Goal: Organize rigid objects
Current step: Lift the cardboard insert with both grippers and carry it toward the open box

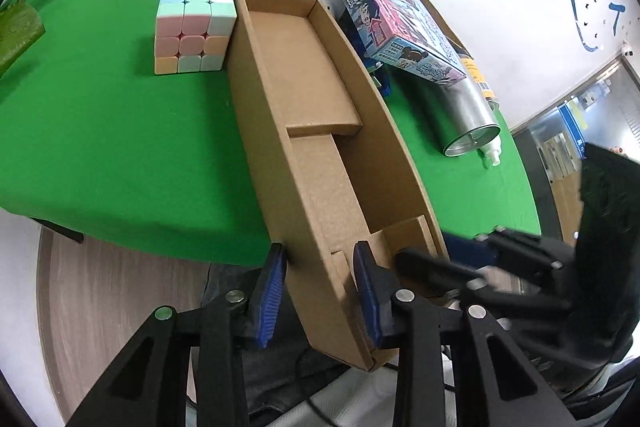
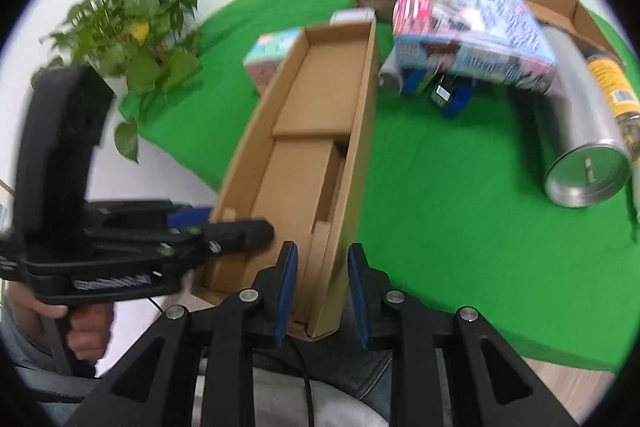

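The left gripper (image 1: 320,291) pinches the near left wall of the long cardboard tray (image 1: 320,131), and the right gripper (image 2: 322,291) clamps its near right wall. The tray overhangs the green table (image 1: 112,131). Left of the tray's far end sits the pastel cube (image 1: 194,29); right of it, the comic box (image 1: 394,23) and metal can (image 1: 470,119).

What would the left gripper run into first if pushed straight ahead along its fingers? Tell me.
The left gripper already straddles the left wall of the long cardboard tray, so pushing on would drive that wall deeper between the fingers. Further along and left sits the pastel cube, though depth is unclear.
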Demonstrator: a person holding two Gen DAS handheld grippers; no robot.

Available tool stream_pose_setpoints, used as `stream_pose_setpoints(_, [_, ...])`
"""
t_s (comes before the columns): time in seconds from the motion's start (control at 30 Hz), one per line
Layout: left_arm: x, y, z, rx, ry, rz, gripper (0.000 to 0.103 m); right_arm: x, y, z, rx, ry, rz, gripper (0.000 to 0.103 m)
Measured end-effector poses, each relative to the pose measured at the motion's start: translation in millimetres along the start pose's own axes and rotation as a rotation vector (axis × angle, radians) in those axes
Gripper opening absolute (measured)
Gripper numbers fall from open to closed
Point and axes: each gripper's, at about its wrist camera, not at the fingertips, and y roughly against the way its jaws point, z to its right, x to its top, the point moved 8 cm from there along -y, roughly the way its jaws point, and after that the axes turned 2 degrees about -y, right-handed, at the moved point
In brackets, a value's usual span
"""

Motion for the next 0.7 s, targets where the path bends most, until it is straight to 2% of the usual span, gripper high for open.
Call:
stream_pose_setpoints(0.17, [3.5,11.8,5.4,0.047,-0.066,0.052,0.029,-1.4,-0.8,-6.2,-0.048,0.037,0.029,0.023])
stream_pose_setpoints(0.33, [20.3,40.6,21.3,0.064,-0.135,0.165,0.029,13.0,26.1,-9.4,-0.062,0.043,0.145,0.022])
stream_pose_setpoints(0.53, [66.6,84.1,48.9,0.102,-0.25,0.32,0.028,47.5,59.1,-7.2,-0.076,0.025,0.293,0.022])
stream_pose_setpoints(0.7, [120.7,117.6,79.9,0.129,-0.35,0.421,0.027,95.9,91.0,-4.3,-0.138,0.036,0.433,0.021])
